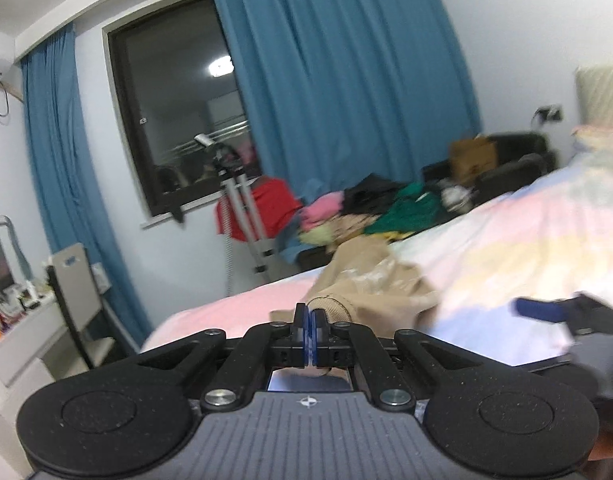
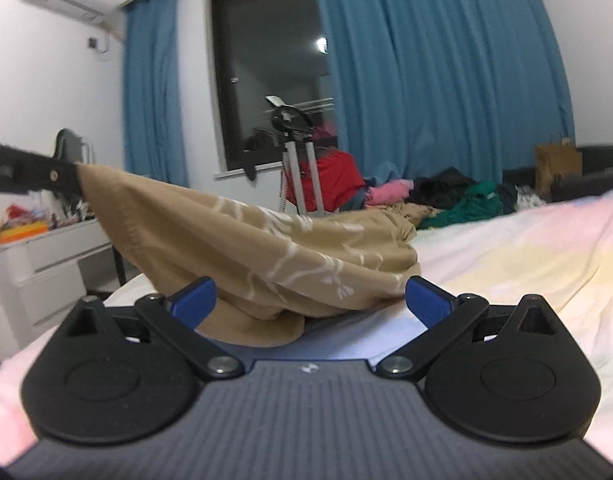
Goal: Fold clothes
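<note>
Shut tight, the left gripper (image 1: 311, 326) pinches an edge of the tan printed garment (image 2: 266, 248), lifting that corner so the cloth stretches up and away to the left of the right gripper (image 2: 311, 300), whose blue pads stand wide apart, gripping nothing, with the garment's lower hem lying between them on the pastel bedsheet (image 2: 506, 248). Judging by this, the step in hand is picking the garment up to spread it before folding. Next the right gripper would need to close on the hem between its pads, then both pull apart to flatten the cloth.
</note>
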The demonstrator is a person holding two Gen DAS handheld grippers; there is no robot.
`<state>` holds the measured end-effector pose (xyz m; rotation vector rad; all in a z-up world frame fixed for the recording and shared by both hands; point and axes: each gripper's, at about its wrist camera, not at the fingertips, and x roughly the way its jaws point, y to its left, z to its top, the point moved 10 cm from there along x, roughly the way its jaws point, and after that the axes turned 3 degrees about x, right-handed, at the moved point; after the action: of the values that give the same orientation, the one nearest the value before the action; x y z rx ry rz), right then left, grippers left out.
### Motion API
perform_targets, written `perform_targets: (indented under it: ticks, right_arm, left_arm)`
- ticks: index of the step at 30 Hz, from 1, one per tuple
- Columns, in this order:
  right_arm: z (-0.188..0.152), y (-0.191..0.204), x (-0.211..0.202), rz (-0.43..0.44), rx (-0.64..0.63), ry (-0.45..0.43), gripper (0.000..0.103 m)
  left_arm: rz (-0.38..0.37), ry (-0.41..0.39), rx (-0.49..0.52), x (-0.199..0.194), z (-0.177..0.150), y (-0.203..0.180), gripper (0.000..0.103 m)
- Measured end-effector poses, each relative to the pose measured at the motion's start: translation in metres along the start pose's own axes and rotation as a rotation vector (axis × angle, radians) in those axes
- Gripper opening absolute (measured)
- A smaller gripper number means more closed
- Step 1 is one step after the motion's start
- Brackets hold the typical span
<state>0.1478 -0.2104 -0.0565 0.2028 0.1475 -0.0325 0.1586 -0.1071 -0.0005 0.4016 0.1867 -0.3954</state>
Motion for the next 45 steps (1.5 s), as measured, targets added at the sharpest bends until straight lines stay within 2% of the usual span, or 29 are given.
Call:
perform_targets:
  ticks: [4, 7, 13, 16, 19, 21, 23, 25, 26, 29, 31, 33, 36, 38, 39, 43, 45]
  right_arm:
    - [0.01, -0.003, -0.026, -0.007, 0.042, 0.021, 0.103]
    - [0.009, -0.005, -0.033, -0.003, 0.079, 0.048, 0.103]
    - [-0.029, 0.015, -0.018, 0.002, -0.03, 0.199, 0.103]
    - [-0.061, 0.031, -0.009, 0.045, -0.099, 0.339, 0.103]
    - [-0.088, 0.044, -0.003, 0.084, -0.112, 0.443, 0.092]
    - [-0.1, 0.051, 0.0, 0.092, -0.092, 0.475, 0.087]
    - [-0.109, 0.047, 0.005, 0.067, -0.044, 0.499, 0.071]
    - [-0.116, 0.037, 0.011, 0.045, 0.05, 0.514, 0.064]
    - [-0.116, 0.031, 0.014, 0.04, 0.111, 0.52, 0.051]
    - [-0.107, 0.007, 0.019, 0.034, 0.312, 0.501, 0.026]
    - [-0.098, -0.009, 0.021, 0.029, 0.415, 0.473, 0.015]
    - [-0.088, -0.021, 0.022, 0.026, 0.474, 0.44, 0.013]
    - [-0.075, -0.031, 0.021, 0.033, 0.501, 0.393, 0.009]
    - [-0.068, -0.032, 0.022, 0.045, 0.507, 0.373, 0.009]
    - [-0.066, -0.032, 0.022, 0.053, 0.508, 0.366, 0.009]
    - [-0.055, -0.028, 0.022, 0.07, 0.468, 0.337, 0.009]
    - [-0.051, -0.026, 0.022, 0.07, 0.429, 0.322, 0.009]
  left_arm:
    - [-0.032, -0.104, -0.1, -0.055, 0.007, 0.001, 0.0]
    - [-0.035, -0.121, -0.167, -0.073, 0.001, 0.013, 0.0]
    - [-0.03, 0.033, -0.329, -0.039, -0.068, 0.048, 0.002]
    - [-0.017, 0.135, -0.39, -0.027, -0.105, 0.058, 0.004]
    - [-0.011, 0.178, -0.406, -0.022, -0.121, 0.06, 0.009]
    - [-0.018, 0.181, -0.366, -0.016, -0.123, 0.055, 0.013]
    - [-0.035, 0.176, -0.32, -0.006, -0.124, 0.047, 0.018]
    - [-0.059, 0.188, -0.278, 0.003, -0.126, 0.031, 0.021]
    - [-0.069, 0.203, -0.259, 0.009, -0.129, 0.025, 0.02]
    - [-0.089, 0.239, -0.195, 0.032, -0.14, 0.01, 0.021]
    - [-0.095, 0.246, -0.112, 0.047, -0.145, -0.001, 0.031]
    - [-0.112, 0.234, 0.013, 0.058, -0.149, -0.012, 0.046]
    - [-0.149, 0.19, 0.208, 0.069, -0.153, -0.029, 0.062]
    - [-0.173, 0.161, 0.338, 0.077, -0.156, -0.04, 0.064]
    - [-0.16, 0.158, 0.369, 0.087, -0.161, -0.041, 0.064]
    - [-0.093, 0.156, 0.45, 0.12, -0.175, -0.044, 0.063]
    - [-0.039, 0.115, 0.459, 0.128, -0.171, -0.042, 0.063]
